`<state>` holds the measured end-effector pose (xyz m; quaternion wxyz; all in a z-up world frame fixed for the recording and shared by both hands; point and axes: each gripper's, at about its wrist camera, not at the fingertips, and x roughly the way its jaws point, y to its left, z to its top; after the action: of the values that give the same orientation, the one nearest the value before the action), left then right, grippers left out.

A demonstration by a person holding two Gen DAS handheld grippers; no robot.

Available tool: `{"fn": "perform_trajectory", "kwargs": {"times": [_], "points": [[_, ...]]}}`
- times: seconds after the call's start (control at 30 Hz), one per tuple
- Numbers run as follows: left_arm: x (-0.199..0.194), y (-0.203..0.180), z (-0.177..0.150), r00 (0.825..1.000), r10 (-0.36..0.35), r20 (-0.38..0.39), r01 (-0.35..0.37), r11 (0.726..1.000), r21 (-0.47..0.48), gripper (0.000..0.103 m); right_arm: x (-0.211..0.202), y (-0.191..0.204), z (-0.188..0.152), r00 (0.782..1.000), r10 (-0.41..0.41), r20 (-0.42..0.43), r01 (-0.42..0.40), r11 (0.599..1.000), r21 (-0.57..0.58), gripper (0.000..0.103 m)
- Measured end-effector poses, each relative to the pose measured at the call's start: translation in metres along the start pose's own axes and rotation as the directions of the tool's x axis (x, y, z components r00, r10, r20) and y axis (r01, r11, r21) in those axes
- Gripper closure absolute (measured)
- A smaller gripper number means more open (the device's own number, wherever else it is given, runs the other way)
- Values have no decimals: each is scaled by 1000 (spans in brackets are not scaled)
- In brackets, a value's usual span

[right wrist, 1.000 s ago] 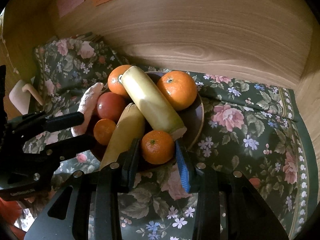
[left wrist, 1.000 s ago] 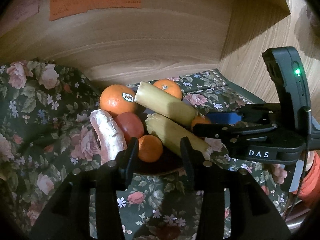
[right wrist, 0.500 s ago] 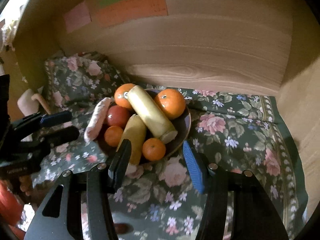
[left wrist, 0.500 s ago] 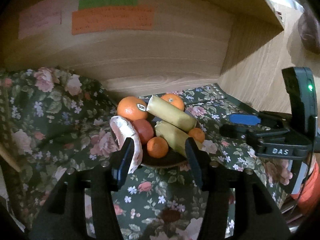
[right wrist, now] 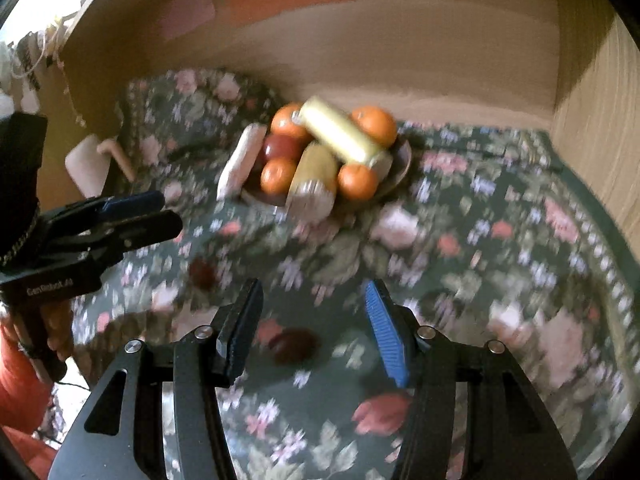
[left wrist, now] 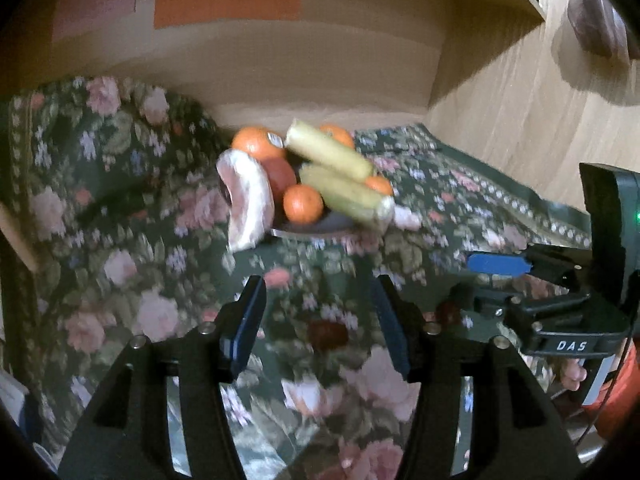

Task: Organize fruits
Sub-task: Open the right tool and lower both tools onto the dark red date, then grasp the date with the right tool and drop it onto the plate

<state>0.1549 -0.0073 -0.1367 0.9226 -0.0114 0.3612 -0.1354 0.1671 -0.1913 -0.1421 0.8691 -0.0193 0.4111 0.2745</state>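
A dark bowl point(right wrist: 404, 160) on the floral cloth holds several oranges point(right wrist: 374, 125), two long yellow-green pieces point(right wrist: 340, 136), a red fruit point(right wrist: 282, 146) and a pale pink piece point(right wrist: 240, 160) leaning on its left rim. The left wrist view shows the same bowl point(left wrist: 320, 226), with a small orange point(left wrist: 303, 203) at its front. My left gripper point(left wrist: 318, 284) hangs well short of the bowl; its jaws are opening over bare cloth. My right gripper point(right wrist: 312, 288) is open and empty, also back from the bowl. Each gripper shows in the other's view, left gripper point(right wrist: 170, 212) and right gripper point(left wrist: 466, 280).
The floral cloth point(right wrist: 480, 240) covers a wooden alcove with a back wall point(right wrist: 400, 40) and a right side wall point(right wrist: 600, 140). Coloured paper notes point(left wrist: 228, 4) are stuck on the back wall. A pale wooden object point(right wrist: 90, 164) sits at the far left. A hand in an orange sleeve point(right wrist: 24, 380) holds the left gripper.
Both grippers have pulled back from the bowl, which now looks smaller and farther away. Both sets of jaws have widened, and the small oranges once between them stay in the bowl.
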Motion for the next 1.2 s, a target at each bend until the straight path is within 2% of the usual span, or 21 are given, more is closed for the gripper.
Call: {"fn": "perform_trajectory", "kwargs": {"times": [0.17,0.3,0.43,0.5,0.57,0.67,0.8,0.97,1.2], "points": [[9,-3,-19,999,-8,-44,8,1000,11,48,10,8,-19,999,21,-37,-21,1000,7,53],[16,-2,-25,998,-3,-64,4,1000,16,48,14,15,-25,999,-23,-26,23,999,-23,58],[27,2,-27,996,-10,-89,11,1000,9,48,18,18,-24,998,-66,-21,65,997,-47,70],[30,2,-27,996,-11,-90,11,1000,8,48,19,18,-24,997,-74,-19,73,996,-52,72],[33,1,-25,996,-9,-89,10,1000,15,51,18,18,-24,997,-74,-19,73,996,-56,80],[36,0,-23,996,-9,-90,11,1000,23,59,17,17,-23,998,-66,-23,65,997,-51,80],[38,-2,-23,996,-12,-86,16,999,38,76,16,14,-22,999,-50,-22,49,998,-36,81],[34,-1,-19,996,-38,-78,40,999,29,77,12,12,-18,999,-48,-11,48,998,-29,81],[18,3,7,999,-41,-4,41,999,28,77,8,7,1,998,-54,19,55,998,-35,81]]}}
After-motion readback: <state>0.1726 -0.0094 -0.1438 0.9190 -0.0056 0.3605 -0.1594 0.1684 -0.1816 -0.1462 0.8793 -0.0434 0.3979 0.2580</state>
